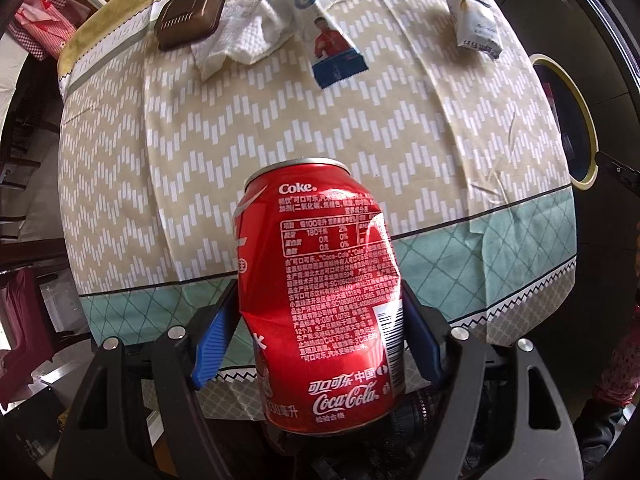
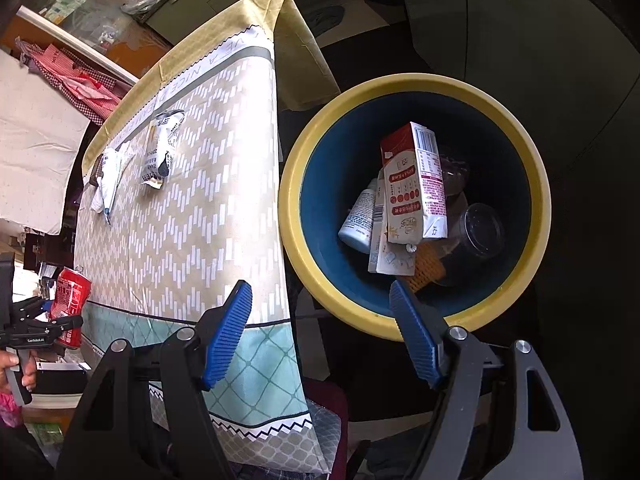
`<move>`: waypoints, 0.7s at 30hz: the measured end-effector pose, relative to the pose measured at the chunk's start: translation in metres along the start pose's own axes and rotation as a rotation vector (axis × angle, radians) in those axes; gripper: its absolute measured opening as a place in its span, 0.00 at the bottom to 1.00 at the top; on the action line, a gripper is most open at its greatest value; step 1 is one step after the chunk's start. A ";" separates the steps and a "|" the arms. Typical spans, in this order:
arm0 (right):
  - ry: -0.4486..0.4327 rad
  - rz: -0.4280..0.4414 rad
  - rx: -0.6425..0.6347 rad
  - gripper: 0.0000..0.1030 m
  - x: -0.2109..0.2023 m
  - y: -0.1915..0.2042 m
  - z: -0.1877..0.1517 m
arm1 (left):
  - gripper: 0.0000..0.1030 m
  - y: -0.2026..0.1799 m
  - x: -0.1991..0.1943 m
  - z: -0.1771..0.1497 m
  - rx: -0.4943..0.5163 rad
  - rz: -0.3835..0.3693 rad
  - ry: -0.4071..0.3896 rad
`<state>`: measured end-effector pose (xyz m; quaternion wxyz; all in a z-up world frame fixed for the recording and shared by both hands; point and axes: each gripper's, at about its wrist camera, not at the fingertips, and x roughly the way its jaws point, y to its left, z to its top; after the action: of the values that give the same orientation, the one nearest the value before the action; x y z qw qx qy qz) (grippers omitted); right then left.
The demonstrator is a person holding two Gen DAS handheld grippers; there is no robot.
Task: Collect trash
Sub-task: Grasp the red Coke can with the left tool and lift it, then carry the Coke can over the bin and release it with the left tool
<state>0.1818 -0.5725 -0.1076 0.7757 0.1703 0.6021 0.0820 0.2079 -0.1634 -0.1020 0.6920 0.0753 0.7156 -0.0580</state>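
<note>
Through the left wrist view, we see our left gripper pinching a dented Coke can above the tabletop's near edge. Through the right wrist view, our right gripper stands spread, holding nothing, above the yellow-rimmed bin beside the tabletop's right edge.

Bench under chevron cloth. On it: brown box at 11 o'clock, white tissue beside it, toothpaste tube at 12, crumpled wrapper at 1.
</note>
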 end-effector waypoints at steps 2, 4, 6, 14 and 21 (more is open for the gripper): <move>-0.003 0.002 0.006 0.69 -0.002 -0.004 -0.002 | 0.70 -0.010 -0.008 0.010 0.021 -0.005 -0.016; -0.008 0.003 0.013 0.69 -0.006 -0.008 -0.005 | 0.70 -0.026 -0.017 0.020 0.040 -0.012 -0.031; -0.014 0.002 0.019 0.69 -0.010 -0.012 -0.007 | 0.70 -0.043 -0.024 0.032 0.067 -0.016 -0.049; -0.057 -0.004 0.062 0.69 -0.035 -0.039 -0.018 | 0.70 -0.116 -0.058 0.085 0.208 -0.050 -0.125; -0.093 -0.014 0.127 0.69 -0.056 -0.070 -0.028 | 0.70 -0.208 -0.056 0.119 0.369 -0.079 -0.175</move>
<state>0.1346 -0.6513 -0.0881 0.7911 0.2187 0.5705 0.0301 0.2875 -0.3914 -0.0545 0.7231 0.1671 0.6326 -0.2215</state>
